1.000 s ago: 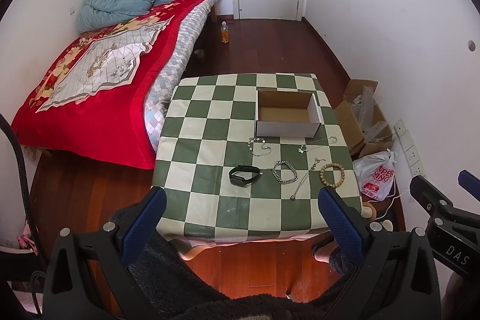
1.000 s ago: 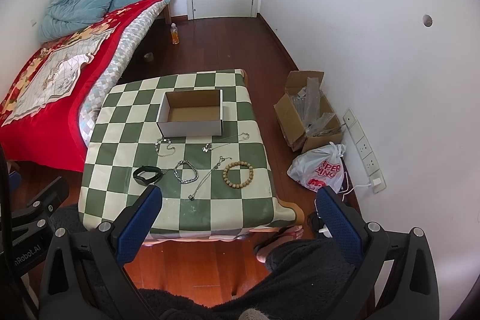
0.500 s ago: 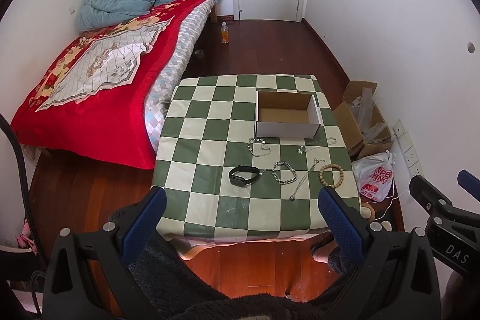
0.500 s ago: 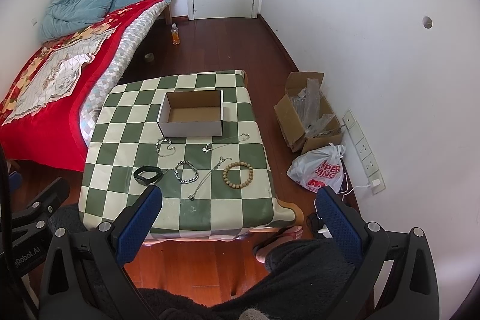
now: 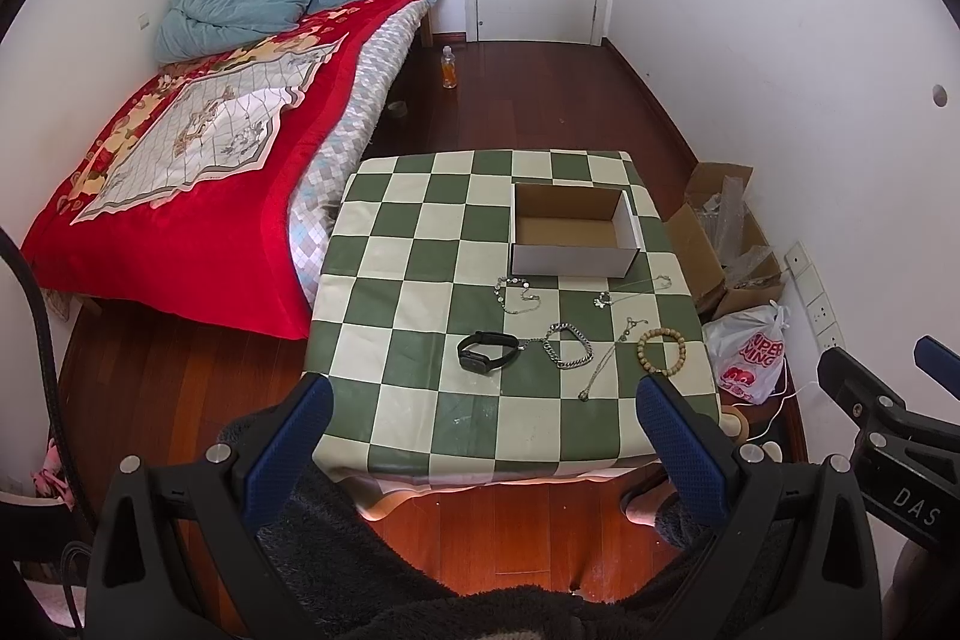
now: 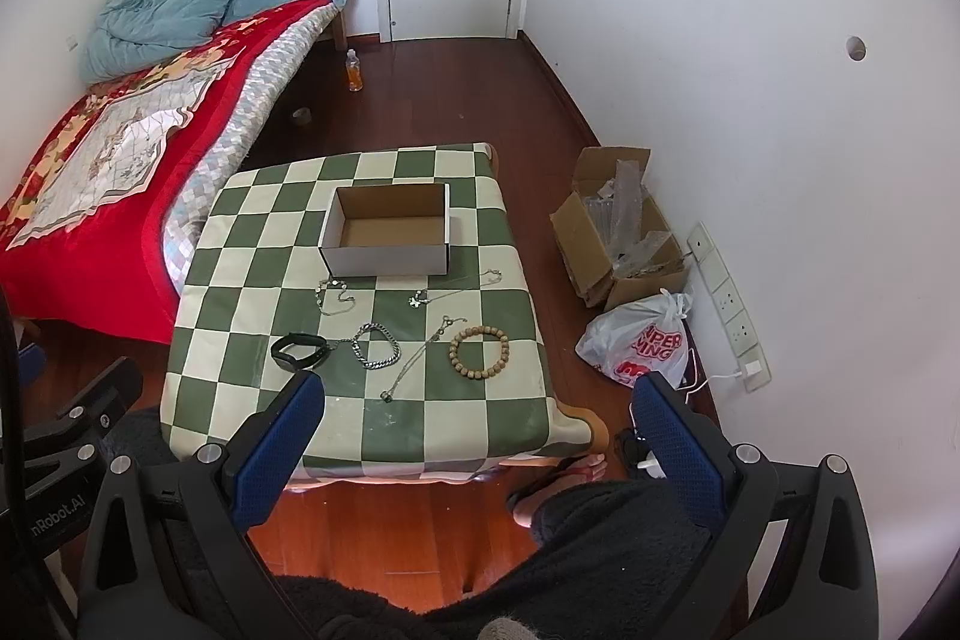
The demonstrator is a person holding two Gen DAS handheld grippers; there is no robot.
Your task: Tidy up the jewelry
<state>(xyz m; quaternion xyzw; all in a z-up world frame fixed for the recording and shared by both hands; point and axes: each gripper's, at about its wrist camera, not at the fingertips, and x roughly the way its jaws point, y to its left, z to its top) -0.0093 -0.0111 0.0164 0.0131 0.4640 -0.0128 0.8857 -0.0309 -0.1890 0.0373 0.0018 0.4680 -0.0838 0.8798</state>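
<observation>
Left gripper (image 5: 480,403) wide open above checkered table (image 5: 420,250); jewelry near empty box (image 5: 573,235).

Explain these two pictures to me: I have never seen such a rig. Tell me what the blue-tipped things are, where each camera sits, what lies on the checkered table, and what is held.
A person holds a two-finger gripper in each hand; each carries a fisheye camera looking along its fingers. One picture is from the left gripper, the other from the right gripper. Both are open and hold nothing. On the checkered table stands an empty cardboard box. Before it lie a black wristband, a silver chain bracelet, a wooden bead bracelet and several thin chains.
</observation>
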